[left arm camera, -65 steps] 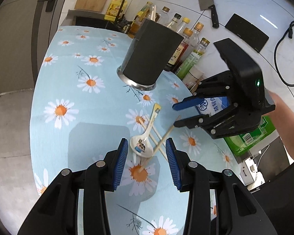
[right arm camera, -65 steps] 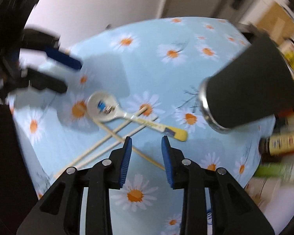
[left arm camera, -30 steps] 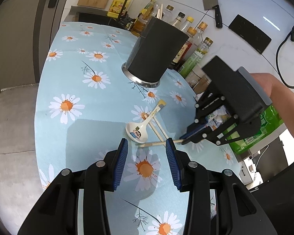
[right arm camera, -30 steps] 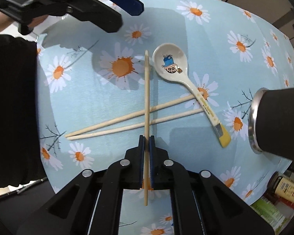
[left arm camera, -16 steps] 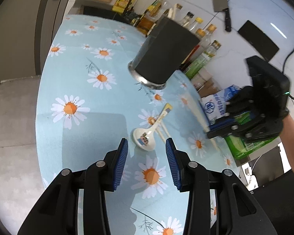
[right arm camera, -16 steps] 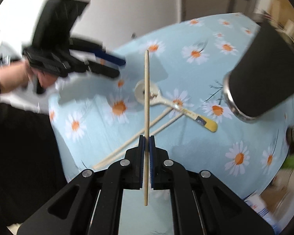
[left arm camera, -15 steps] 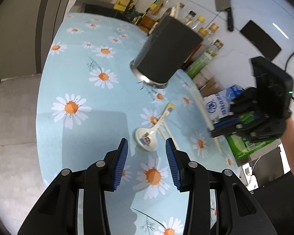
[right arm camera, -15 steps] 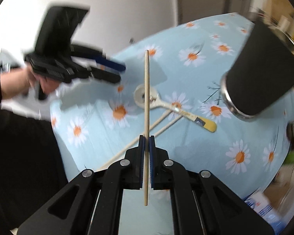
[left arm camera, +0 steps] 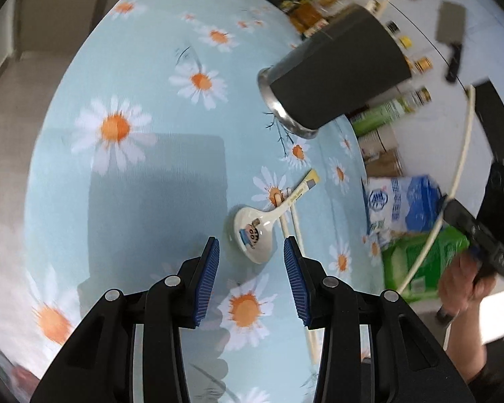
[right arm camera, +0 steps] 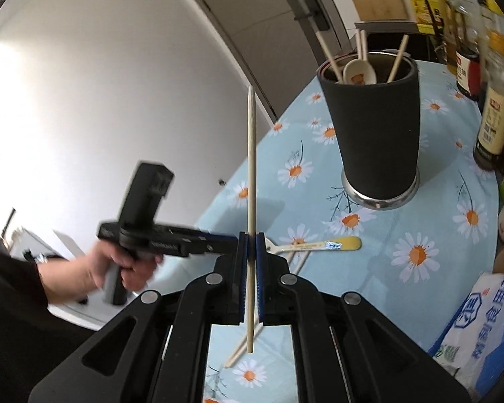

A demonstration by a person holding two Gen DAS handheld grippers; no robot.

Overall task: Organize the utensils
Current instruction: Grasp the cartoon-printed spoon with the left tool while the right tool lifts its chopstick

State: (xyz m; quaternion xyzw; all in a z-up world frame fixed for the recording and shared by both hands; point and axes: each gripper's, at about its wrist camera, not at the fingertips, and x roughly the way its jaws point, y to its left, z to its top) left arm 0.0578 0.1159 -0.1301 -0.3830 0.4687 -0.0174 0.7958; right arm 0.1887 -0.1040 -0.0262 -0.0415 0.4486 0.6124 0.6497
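Observation:
A white ceramic spoon [left arm camera: 252, 231] with a yellow-tipped handle lies on the daisy tablecloth [left arm camera: 151, 174], across two wooden chopsticks [left arm camera: 297, 225]. My left gripper [left arm camera: 251, 255] hangs open just above the spoon's bowl, one finger on each side, not touching it. My right gripper [right arm camera: 251, 245] is shut on a single chopstick [right arm camera: 251, 168], held upright in the air left of the black utensil holder [right arm camera: 376, 124]. The holder has a spoon and several chopsticks in it. In the left wrist view the right gripper [left arm camera: 480, 238] and its chopstick [left arm camera: 463, 154] show at the far right.
Sauce bottles [right arm camera: 494, 117] stand behind the holder. A blue-white bag [left arm camera: 403, 205] and a green packet [left arm camera: 420, 262] lie at the table's right edge. A cleaver [left arm camera: 450, 33] and a wooden spatula hang on the wall. A hand [right arm camera: 124, 265] grips the left gripper.
The right gripper has lifted its chopstick off the table and rolled it upright, now facing the holder. The left gripper has sunk closer to the spoon.

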